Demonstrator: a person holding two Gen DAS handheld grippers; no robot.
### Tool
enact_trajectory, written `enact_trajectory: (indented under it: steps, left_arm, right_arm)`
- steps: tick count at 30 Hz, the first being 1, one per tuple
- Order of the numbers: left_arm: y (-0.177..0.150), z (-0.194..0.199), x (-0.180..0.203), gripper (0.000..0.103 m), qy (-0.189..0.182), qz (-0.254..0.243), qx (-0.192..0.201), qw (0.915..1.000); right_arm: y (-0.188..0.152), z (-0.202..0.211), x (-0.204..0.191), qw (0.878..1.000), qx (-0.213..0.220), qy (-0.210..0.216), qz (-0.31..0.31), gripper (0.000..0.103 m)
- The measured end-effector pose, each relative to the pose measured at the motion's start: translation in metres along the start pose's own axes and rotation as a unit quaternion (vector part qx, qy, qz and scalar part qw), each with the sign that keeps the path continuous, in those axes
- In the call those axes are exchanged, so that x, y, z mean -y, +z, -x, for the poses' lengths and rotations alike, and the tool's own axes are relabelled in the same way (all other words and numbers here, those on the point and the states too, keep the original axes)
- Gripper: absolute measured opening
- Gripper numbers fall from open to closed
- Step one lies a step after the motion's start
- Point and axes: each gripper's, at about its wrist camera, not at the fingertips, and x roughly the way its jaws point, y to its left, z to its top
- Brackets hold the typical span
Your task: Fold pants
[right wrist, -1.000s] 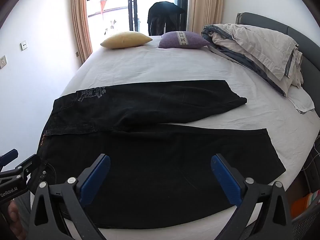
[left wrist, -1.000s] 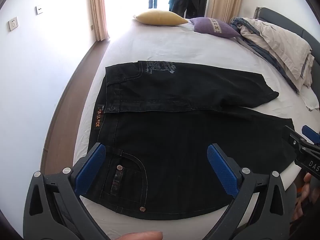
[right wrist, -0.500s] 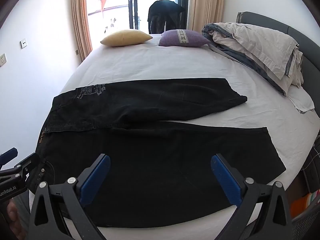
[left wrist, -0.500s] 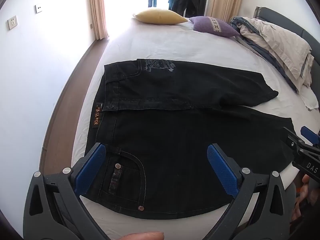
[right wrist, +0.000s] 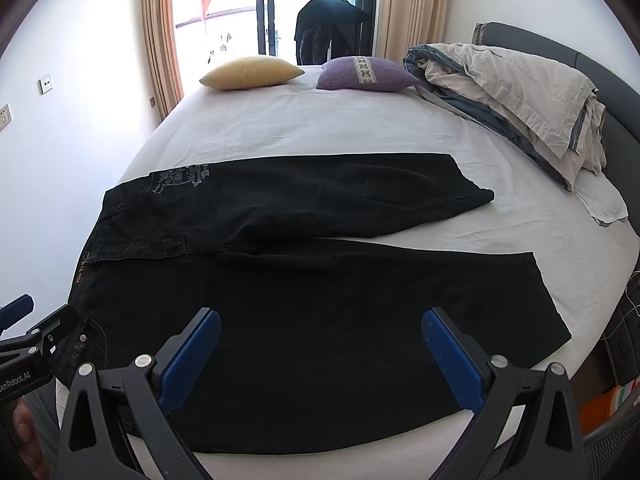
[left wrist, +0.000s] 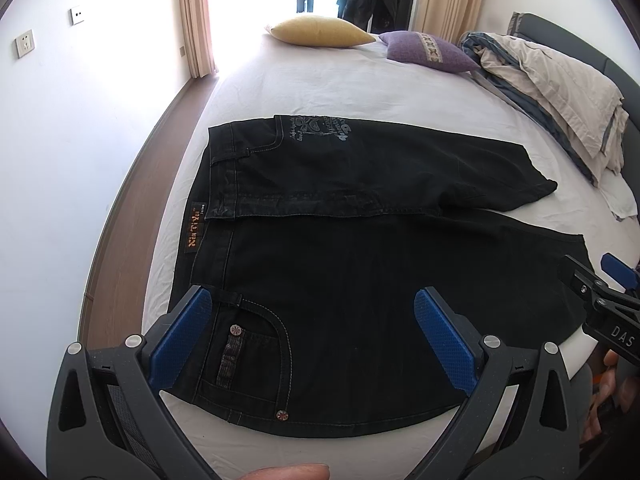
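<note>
Both wrist views near, sharing pants (left wrist: 360, 264)

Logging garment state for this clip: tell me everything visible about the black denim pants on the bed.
The black denim pants lie flat and unfolded on the white-sheeted bed, waistband left, legs running right. The far leg looks shorter, its hem rumpled. Visible are pale stitching, a tan waistband label, grey print near the far pocket, and rivets on the near pocket. The open left gripper and open right gripper are over the near leg; contact cannot be told.
</note>
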Motion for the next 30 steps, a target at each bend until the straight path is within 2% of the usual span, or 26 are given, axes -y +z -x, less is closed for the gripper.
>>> enact_trajectory:
  steps: [30]
  left_arm:
    - [0.0004, -0.0007, -0.0004, 0.103, -0.001, 0.001, -0.002, 1.0000]
  right_arm:
    - [-0.0049, -0.0051, -0.0021, 1.000, -0.015, 0.006, -0.003, 0.103]
